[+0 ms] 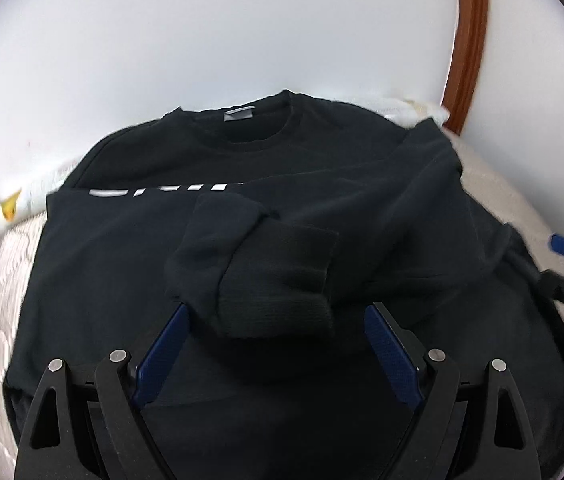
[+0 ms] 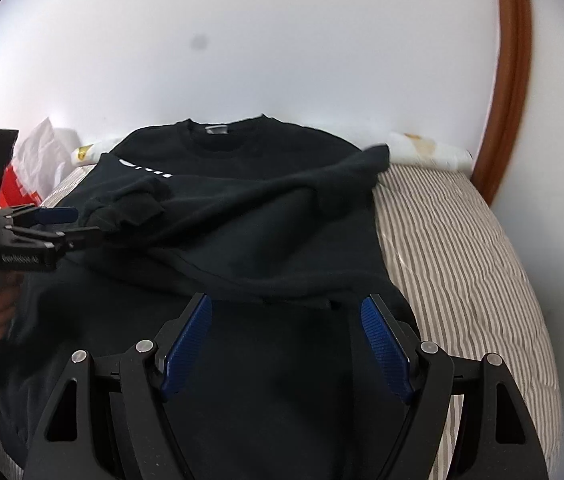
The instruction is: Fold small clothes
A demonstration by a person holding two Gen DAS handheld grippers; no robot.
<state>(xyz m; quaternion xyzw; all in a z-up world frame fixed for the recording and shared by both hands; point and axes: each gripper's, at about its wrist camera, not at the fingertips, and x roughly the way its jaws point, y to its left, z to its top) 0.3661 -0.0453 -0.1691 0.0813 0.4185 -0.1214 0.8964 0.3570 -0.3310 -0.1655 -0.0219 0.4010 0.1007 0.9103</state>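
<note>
On the striped bed (image 2: 462, 240), black sweatshirt (image 2: 261, 208) mid-fold: sleeve cuff (image 1: 265, 276) sits between spread left gripper (image 1: 277, 312) fingers. Right gripper (image 2: 286, 304) spread, empty. Next: fold hem up.

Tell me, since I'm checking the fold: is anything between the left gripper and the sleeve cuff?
Nothing visible. The left gripper is open with the sleeve cuff of the black sweatshirt lying directly ahead between its fingers.

A plain white wall (image 2: 282, 40) fills the back. A brown wooden frame (image 2: 514, 80) curves up at right. A striped mattress (image 2: 462, 240) lies below.
</note>
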